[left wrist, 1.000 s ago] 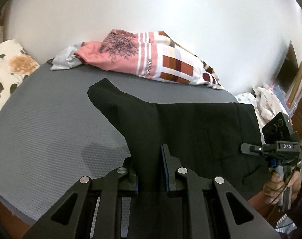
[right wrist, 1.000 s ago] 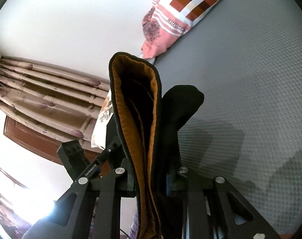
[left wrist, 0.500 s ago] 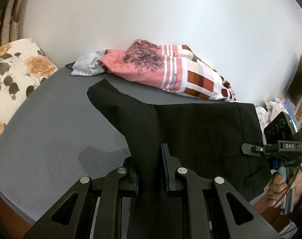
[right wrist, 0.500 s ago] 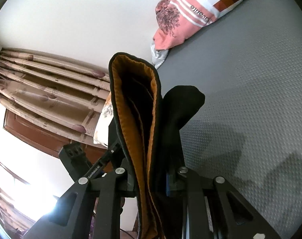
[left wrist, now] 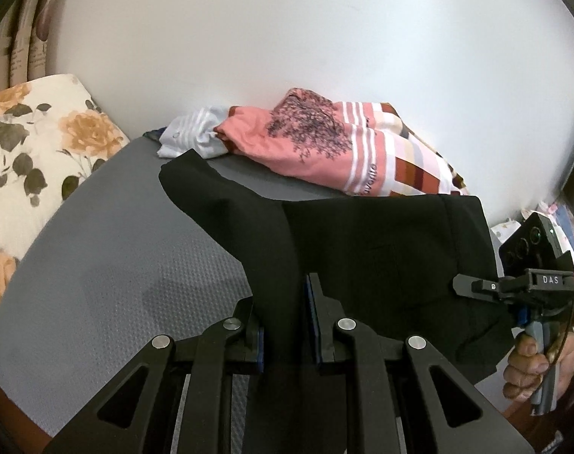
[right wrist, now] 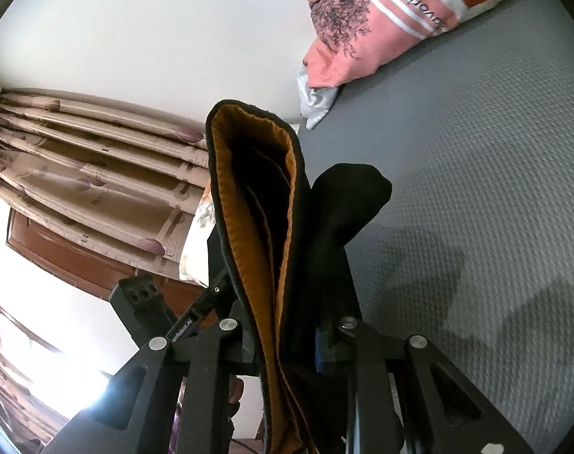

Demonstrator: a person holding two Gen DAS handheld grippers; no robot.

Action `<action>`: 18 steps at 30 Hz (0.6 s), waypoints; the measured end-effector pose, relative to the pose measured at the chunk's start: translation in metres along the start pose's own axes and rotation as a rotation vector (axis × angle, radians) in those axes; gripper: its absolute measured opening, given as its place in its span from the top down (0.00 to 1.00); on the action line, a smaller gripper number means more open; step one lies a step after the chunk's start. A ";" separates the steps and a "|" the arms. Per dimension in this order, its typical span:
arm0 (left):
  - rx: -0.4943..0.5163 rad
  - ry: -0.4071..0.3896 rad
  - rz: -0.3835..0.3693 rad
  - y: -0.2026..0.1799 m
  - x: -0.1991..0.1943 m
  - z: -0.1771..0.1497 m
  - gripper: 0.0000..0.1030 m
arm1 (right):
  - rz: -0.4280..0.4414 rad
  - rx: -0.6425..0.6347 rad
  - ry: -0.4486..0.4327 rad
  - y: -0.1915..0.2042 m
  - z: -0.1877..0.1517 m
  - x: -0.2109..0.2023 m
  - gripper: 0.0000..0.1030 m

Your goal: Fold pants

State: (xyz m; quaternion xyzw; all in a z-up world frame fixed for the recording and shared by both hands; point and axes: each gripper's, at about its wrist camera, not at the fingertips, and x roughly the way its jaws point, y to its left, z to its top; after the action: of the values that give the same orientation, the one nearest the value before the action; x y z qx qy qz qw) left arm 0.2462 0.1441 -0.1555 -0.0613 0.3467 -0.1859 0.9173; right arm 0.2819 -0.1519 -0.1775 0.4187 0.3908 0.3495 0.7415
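The black pants (left wrist: 381, 257) hang stretched between my two grippers above the grey bed (left wrist: 128, 265). My left gripper (left wrist: 283, 317) is shut on one corner of the black cloth, which stands up between its fingers. My right gripper (right wrist: 287, 336) is shut on the other end, where the orange lining (right wrist: 256, 249) of the waistband shows. The right gripper also shows at the right edge of the left wrist view (left wrist: 514, 287), held by a hand. The left gripper shows behind the cloth in the right wrist view (right wrist: 147, 302).
A pink and striped pile of clothes (left wrist: 336, 151) lies at the back of the bed by the white wall. A floral pillow (left wrist: 29, 159) lies at the left. Curtains (right wrist: 90, 166) and a wooden frame stand beyond the bed.
Both grippers have moved with the pants still held; the views have swung so the pillow and curtains show more and the clothes pile sits more to the right.
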 end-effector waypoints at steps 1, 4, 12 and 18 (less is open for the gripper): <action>-0.001 -0.003 0.003 0.003 0.002 0.003 0.83 | 0.002 -0.003 0.002 0.001 0.003 0.004 0.82; -0.002 -0.011 0.011 0.012 0.009 0.011 0.83 | 0.008 -0.008 0.005 0.002 0.013 0.016 0.82; 0.004 -0.022 0.037 0.033 0.028 0.033 0.83 | 0.020 -0.019 0.009 0.005 0.037 0.041 0.82; 0.016 -0.020 0.059 0.048 0.044 0.046 0.83 | 0.022 -0.017 0.012 0.002 0.050 0.057 0.82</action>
State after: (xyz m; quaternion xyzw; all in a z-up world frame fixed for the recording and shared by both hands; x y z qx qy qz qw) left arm 0.3214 0.1705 -0.1590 -0.0455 0.3376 -0.1607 0.9263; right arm 0.3506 -0.1200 -0.1748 0.4148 0.3878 0.3636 0.7385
